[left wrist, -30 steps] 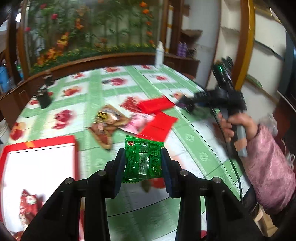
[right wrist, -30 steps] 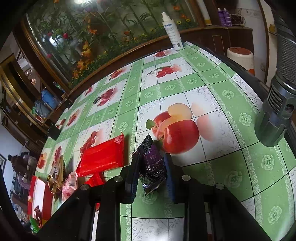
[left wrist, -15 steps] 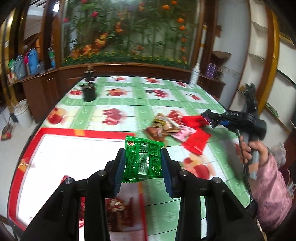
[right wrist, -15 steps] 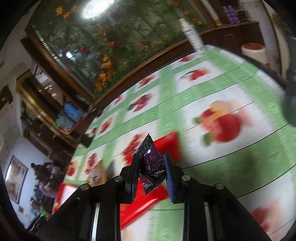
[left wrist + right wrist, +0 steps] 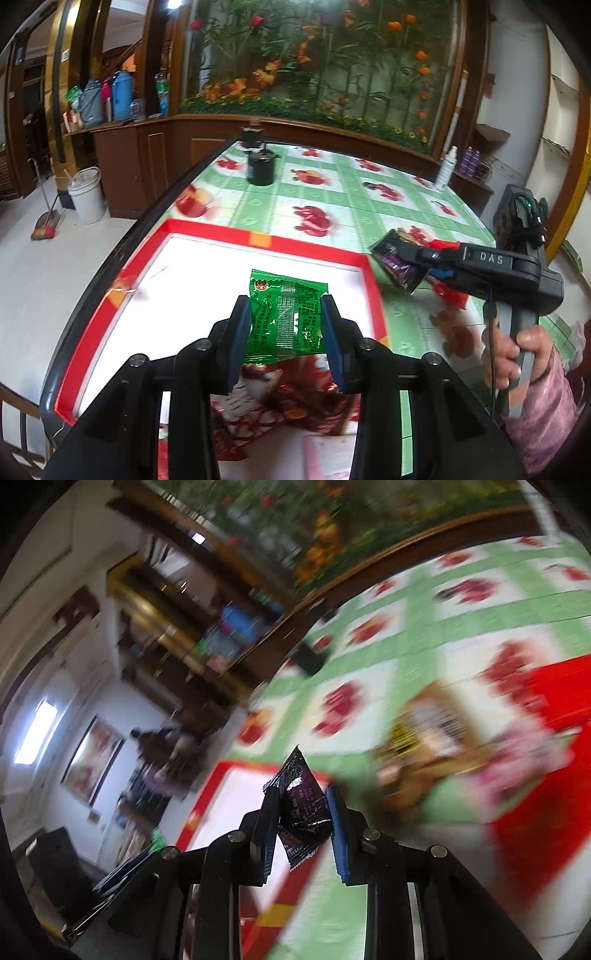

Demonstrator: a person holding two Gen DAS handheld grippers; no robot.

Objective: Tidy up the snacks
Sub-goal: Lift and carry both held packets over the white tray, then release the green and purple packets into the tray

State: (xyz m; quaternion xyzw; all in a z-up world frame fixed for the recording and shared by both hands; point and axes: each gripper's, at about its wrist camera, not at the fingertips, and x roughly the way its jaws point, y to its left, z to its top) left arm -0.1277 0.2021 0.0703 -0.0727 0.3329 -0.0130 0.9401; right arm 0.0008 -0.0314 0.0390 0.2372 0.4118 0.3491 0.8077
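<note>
Red-rimmed tray [image 5: 303, 249] already holds some snacks; the left claw [image 5: 286, 325] grips a green packet [image 5: 286, 314] above it. Right claw [image 5: 301, 812] grips a purple packet [image 5: 301, 805] near the tray, while several packets [image 5: 424, 746] wait on the surface [image 5: 332, 199].

packet [image 5: 286, 317]: green | packet [image 5: 304, 808]: dark purple | tray [image 5: 258, 240]: red rim, white | tablecloth [image 5: 354, 192]: green-white, fruit

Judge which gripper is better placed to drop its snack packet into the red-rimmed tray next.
Left. The left gripper holds the green packet directly over the red-rimmed tray. The right gripper, clamping the purple packet, is beyond the tray's rim, over the tablecloth.
</note>
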